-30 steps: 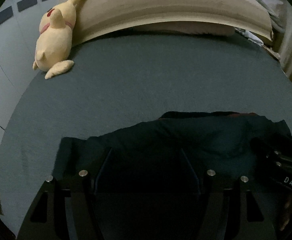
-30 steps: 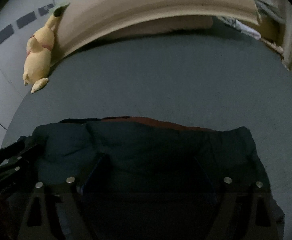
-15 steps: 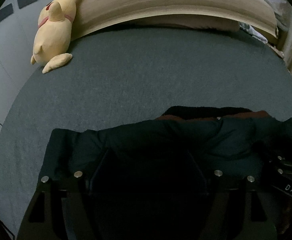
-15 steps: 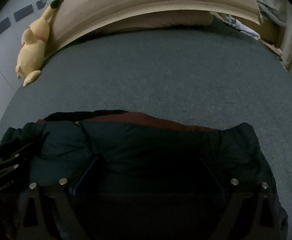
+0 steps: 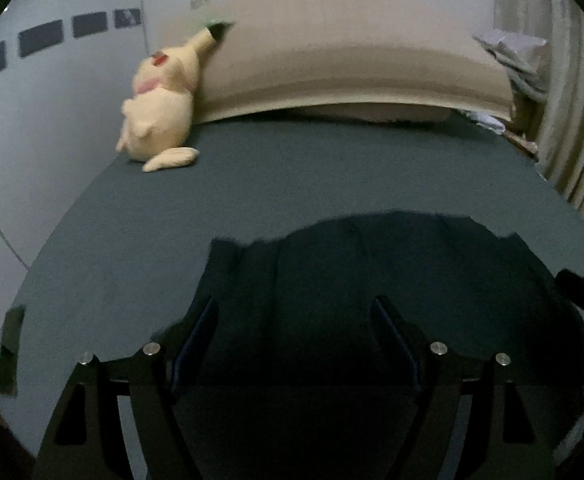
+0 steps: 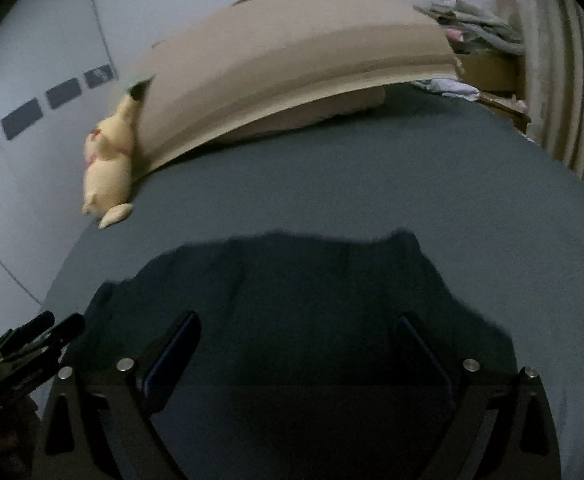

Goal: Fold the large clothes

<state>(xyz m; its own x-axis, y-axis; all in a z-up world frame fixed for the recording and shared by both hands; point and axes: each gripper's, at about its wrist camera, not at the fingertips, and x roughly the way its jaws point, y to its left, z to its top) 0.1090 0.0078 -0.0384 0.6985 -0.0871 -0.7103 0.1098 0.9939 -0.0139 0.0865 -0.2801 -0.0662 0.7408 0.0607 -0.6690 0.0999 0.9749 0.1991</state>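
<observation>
1. Below, in both wrist views, we see a dark garment [image 5: 371,280] lying folded on the grey-blue bed [image 5: 292,168], at the near end of the mattress and well apart from the headboard.
2. We hold the left tongs [image 5: 295,320] over the garment. Their two fingers [image 5: 196,340] stand spread wide, having just been opening, with dark cloth showing between them; the pads press on nothing that we can make out.
3. We hold the right tongs [image 6: 303,344] over the same garment [image 6: 311,288], beside the left pair. These too stand spread wide after just opening, and the cloth lies below the gap, not pinched.
4. At the left edge of the right wrist view we see the black frame of the left tongs [image 6: 32,344]; at the right edge of the left wrist view, part of the right tongs [image 5: 583,296].
5. A pale yellow plush toy [image 5: 160,112] lies at the far left corner of the bed, leaning against the tan headboard [image 5: 351,64].
6. A tan pillow [image 5: 371,114] lies under the lower edge of the headboard, touching the mattress.
7. Crumpled pale cloth [image 5: 511,56] is piled at the far right, near the ribbed curtain [image 5: 571,120].
8. A grey wall [image 5: 52,120] with a row of dark rectangles borders the bed on the left.
</observation>
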